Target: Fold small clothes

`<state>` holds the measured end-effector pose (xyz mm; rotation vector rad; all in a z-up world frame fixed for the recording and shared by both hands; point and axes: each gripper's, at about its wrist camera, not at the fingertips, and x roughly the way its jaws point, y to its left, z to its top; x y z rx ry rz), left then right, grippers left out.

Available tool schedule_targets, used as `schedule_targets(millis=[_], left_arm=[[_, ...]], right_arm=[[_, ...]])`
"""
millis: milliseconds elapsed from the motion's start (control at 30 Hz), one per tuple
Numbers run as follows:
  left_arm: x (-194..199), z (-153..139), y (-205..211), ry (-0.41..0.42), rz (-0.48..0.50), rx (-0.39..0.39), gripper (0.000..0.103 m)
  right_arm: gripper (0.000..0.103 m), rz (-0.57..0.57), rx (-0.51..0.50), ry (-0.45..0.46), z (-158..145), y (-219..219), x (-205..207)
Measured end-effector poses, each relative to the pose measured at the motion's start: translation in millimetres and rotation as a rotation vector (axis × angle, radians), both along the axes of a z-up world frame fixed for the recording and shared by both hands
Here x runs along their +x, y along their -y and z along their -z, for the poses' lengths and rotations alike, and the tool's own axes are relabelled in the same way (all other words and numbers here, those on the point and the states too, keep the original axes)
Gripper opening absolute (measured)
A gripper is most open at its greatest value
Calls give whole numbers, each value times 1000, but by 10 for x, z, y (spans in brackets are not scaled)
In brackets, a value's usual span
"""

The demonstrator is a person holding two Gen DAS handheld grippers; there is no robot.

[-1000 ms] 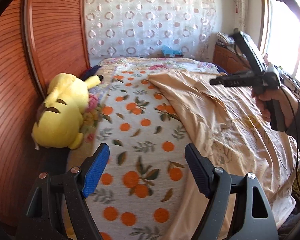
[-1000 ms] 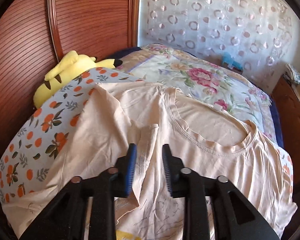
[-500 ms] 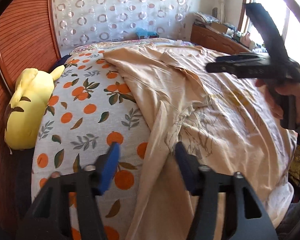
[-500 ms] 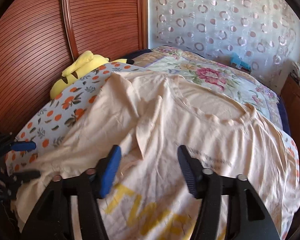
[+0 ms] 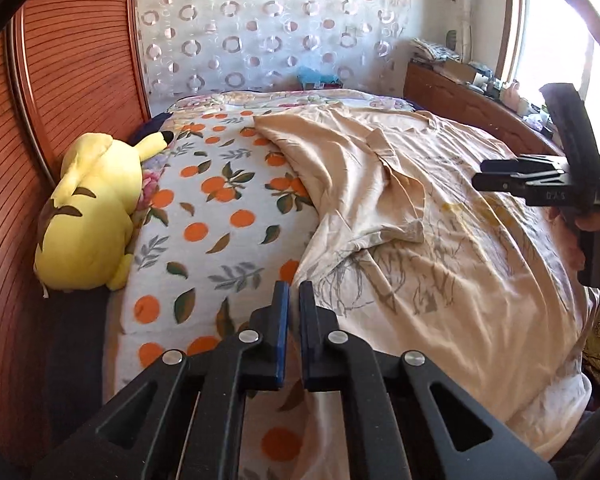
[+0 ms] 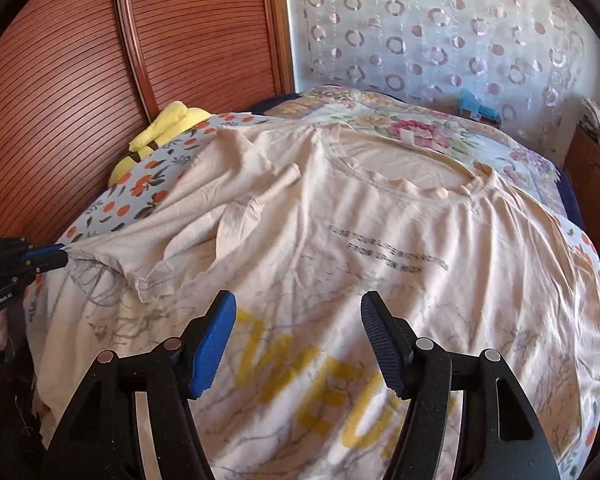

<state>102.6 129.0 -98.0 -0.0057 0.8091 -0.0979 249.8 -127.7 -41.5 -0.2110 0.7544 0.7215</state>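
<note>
Plush toy: a yellow stuffed toy [image 5: 88, 216] lies far left on the bed, against the wooden headboard [image 5: 72, 60], apart from the work.
Left gripper: the left gripper [image 5: 291, 300], wide apart half a second ago, has now closed; the right wrist view shows its tips pinching the side edge of the T-shirt [image 6: 380, 240].
T-shirt: spread face up across the orange-print bedcover [image 5: 220, 216], one sleeve already folded inward.
Right gripper: the right gripper [image 6: 296, 344] hangs spread above the yellow lettering, holding nothing.
Meaning: the side fold looks ready to begin.
Views: only the right view shows the cloth clamped; the left view's own fingers hide it.
</note>
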Motion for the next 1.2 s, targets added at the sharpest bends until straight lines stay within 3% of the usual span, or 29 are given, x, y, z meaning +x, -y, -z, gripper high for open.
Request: schedule_targets(millis=[300,567,700,867,1100,1133,1200], left_arm=[[-39,-82,-56,16,-5,-35,7],[18,83,-23,-24,8,-28,7],[30,156,-49,-35,-2,-31,7],[34,223,-85,-47,-14,-40,7],[-9,80,42,-3,-10,-11,7],[-10,45,69,6,-4,-9,9],[0,-35,147,28,14,-11,38]], right_arm=[[67,-6,29,-25,-18,-518,337],[67,43,-83,-34,101,-962,688],[67,95,-169,-38,159,-867,754],[67,161,-200,-21,91,-502,780],[67,187,-116,-12,-18,98,590],[67,189,-94,-6,-36,221,514],[67,202,-51,5,-61,480,351]])
